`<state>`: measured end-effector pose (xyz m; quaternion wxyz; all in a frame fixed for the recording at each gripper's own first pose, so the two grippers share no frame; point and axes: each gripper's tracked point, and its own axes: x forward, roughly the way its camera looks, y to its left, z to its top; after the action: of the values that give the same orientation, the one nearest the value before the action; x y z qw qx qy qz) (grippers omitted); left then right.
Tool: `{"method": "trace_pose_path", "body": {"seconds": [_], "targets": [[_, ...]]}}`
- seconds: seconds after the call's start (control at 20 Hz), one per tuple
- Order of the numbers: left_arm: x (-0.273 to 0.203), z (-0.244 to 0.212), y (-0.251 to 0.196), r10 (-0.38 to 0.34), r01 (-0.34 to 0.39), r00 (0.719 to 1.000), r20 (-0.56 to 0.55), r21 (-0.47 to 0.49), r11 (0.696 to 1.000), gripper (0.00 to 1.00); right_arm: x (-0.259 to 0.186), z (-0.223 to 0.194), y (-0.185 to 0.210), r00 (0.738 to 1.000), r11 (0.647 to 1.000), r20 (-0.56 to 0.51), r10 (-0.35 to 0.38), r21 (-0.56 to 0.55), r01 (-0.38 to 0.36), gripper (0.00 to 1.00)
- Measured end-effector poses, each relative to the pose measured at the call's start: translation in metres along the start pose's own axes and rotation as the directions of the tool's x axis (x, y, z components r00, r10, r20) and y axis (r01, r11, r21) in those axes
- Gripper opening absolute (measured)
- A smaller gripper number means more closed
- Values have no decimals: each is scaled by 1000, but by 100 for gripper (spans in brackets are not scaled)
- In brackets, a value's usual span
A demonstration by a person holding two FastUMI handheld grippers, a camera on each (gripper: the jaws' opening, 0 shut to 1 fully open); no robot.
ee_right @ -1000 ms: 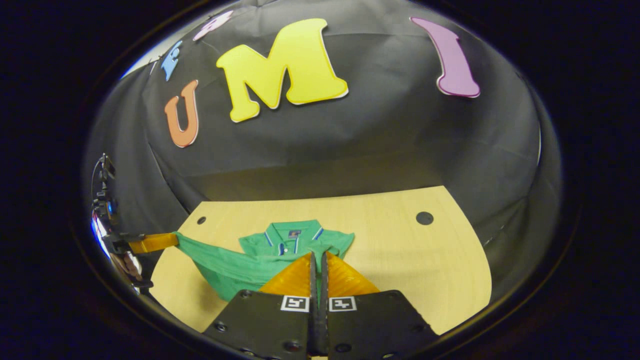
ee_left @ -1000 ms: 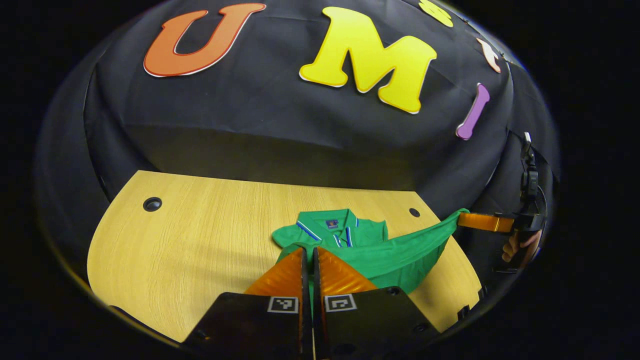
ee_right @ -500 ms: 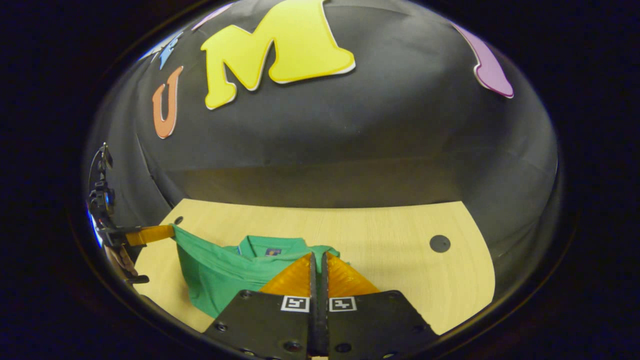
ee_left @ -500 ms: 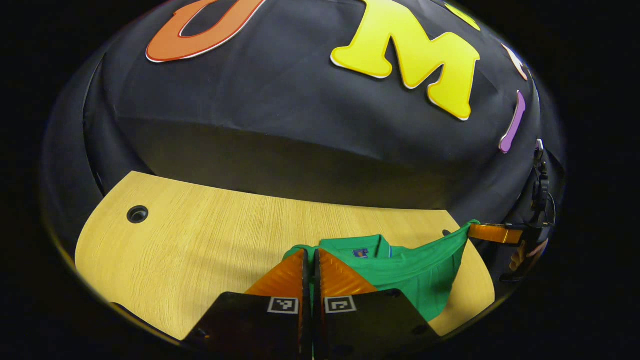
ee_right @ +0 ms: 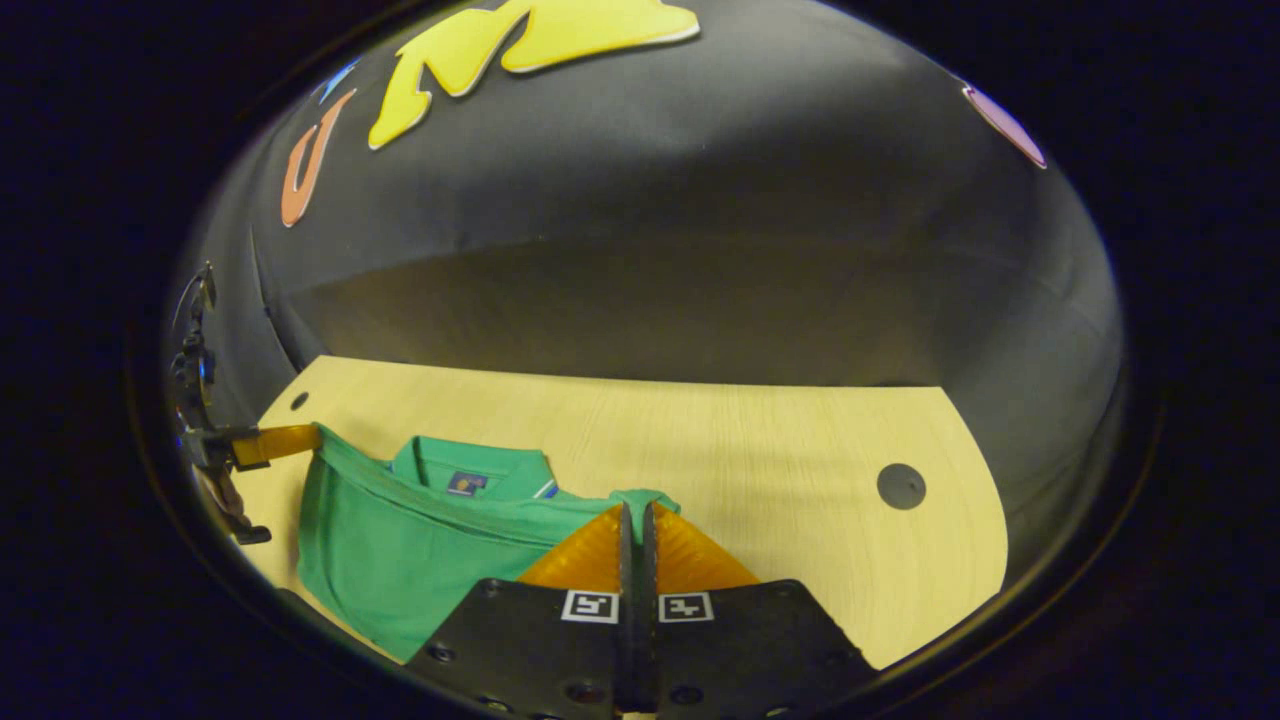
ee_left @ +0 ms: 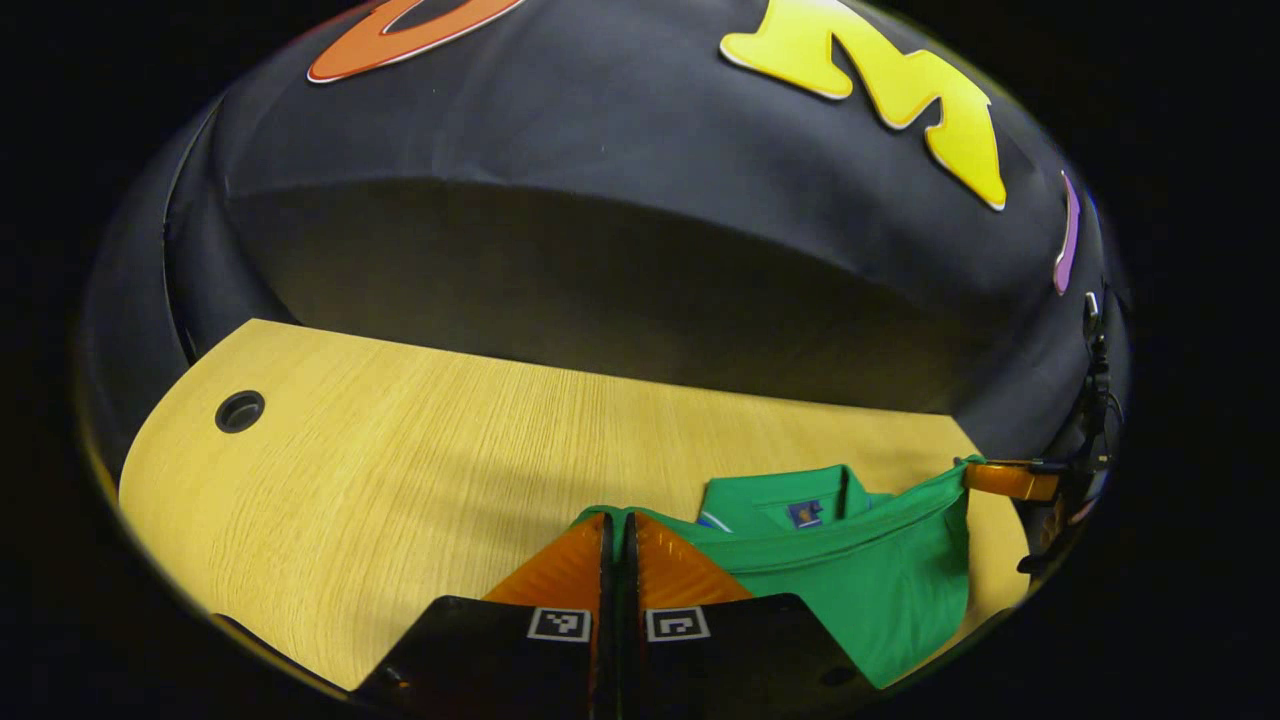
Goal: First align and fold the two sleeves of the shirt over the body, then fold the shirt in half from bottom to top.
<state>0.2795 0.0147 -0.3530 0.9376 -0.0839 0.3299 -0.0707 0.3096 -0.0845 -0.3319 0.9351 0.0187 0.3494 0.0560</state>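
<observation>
Shirt (ee_left: pixel 860 590) is hanging over the table (ee_left: pixel 400 480) as I am pinching its hem corners, left gripper (ee_left: pixel 617 525) and right gripper (ee_right: pixel 637 512) each clamping cloth.

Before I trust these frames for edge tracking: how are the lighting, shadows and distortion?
Left gripper view: table evenly lit, soft shadow streaks, its edges bowed by fisheye; shirt sharp. Right gripper view: table's far edge bowed, wall dim, shirt crisp, no glare.
</observation>
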Motion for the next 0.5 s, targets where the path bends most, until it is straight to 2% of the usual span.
{"method": "trace_pose_path", "body": {"seconds": [0.2, 0.3, 0.35, 0.4, 0.5], "targets": [[13, -15, -2, 6, -5, 999, -35, 23, 1000, 14, 14, -11, 0, 999, 999, -14, -29, -16, 29, 0], [10, -6, -2, 14, -14, 1000, -12, 18, 1000, 18, 13, -21, -1, 998, 999, -43, -43, -32, 42, 6], [6, -4, -1, 20, -20, 1000, -9, 17, 1000, 28, 10, -21, -3, 998, 998, -43, -48, -31, 47, 10], [1, -4, -1, 30, -30, 999, -14, 20, 999, 55, 7, -21, -2, 998, 999, -38, -47, -29, 46, 11], [-18, 3, 4, 65, -65, 998, -5, 26, 998, 90, -11, -19, 0, 998, 998, -16, -56, -29, 56, 46]]}}
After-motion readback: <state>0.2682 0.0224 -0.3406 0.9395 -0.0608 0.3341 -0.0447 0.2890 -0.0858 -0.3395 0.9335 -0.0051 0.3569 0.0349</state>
